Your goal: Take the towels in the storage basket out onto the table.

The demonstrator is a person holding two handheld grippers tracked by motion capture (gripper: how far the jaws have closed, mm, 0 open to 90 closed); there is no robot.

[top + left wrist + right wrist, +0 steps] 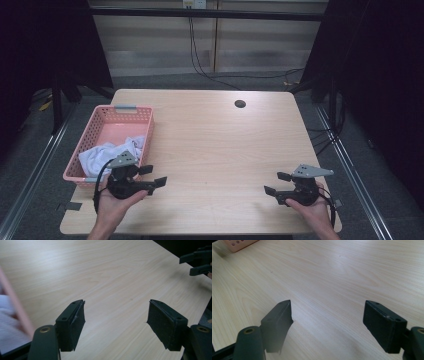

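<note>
While my forearms come in low over the near edge of the table [210, 150], I hold one gripper in each hand, palms cupped under the bodies and both pointed inward toward each other. My left gripper [153, 176] sits just beside the near corner of the pink basket [98, 117], its jaws spread wide with nothing between them; in the left gripper view its pads [75, 322] hover over bare wood, the basket's rim at the left edge. My right gripper [277, 183] rests near the table's right front corner, jaws likewise parted and empty. White cloth [107, 150] lies bunched in the basket's near end. A round cable hole [240, 104] sits toward the far edge.
</note>
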